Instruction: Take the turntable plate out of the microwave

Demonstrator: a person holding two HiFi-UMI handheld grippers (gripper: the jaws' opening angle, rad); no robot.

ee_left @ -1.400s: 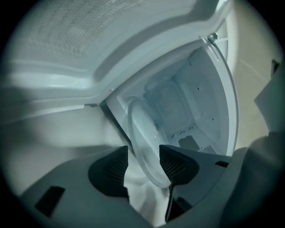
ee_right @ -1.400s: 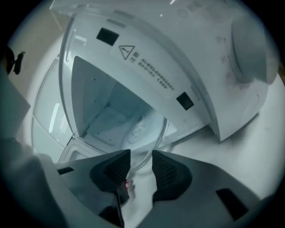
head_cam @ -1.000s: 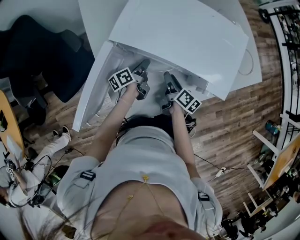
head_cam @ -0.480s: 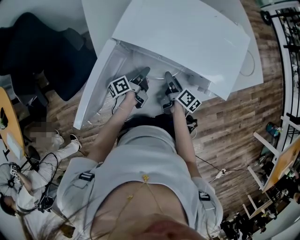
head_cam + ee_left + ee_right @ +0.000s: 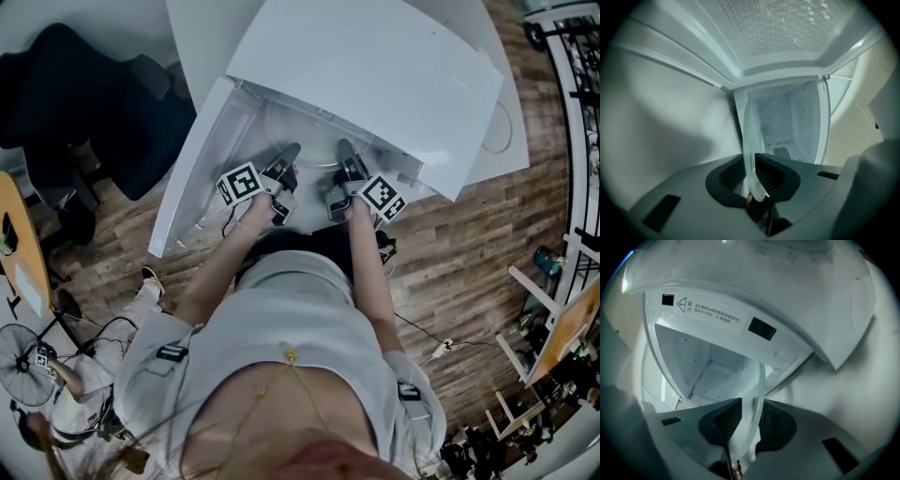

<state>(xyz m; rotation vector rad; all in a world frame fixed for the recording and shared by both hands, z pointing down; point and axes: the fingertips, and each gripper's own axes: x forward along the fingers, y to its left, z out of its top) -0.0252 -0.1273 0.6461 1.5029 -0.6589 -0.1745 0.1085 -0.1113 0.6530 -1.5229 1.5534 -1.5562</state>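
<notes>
The clear glass turntable plate point(image 5: 317, 139) lies in the mouth of the white microwave point(image 5: 375, 66), whose door point(image 5: 192, 159) hangs open at the left. My left gripper point(image 5: 289, 155) is shut on the plate's near rim. In the left gripper view the plate point(image 5: 751, 140) runs edge-on between the pads of the left gripper point(image 5: 754, 190). My right gripper point(image 5: 347, 152) holds the rim a little to the right. Its jaws have just been closing, and the plate point(image 5: 754, 399) now sits pinched between the pads of the right gripper point(image 5: 747, 427).
The microwave cavity's walls point(image 5: 708, 362) and ceiling enclose both grippers closely. A dark chair point(image 5: 84, 103) stands at the left beside the open door. A person point(image 5: 84, 375) and a fan point(image 5: 28, 375) are at the lower left, and shelving point(image 5: 562, 309) is at the right.
My left gripper has drawn back toward me, out of the cavity. The right gripper has hardly moved. More of the plate's rim shows at the microwave's mouth.
</notes>
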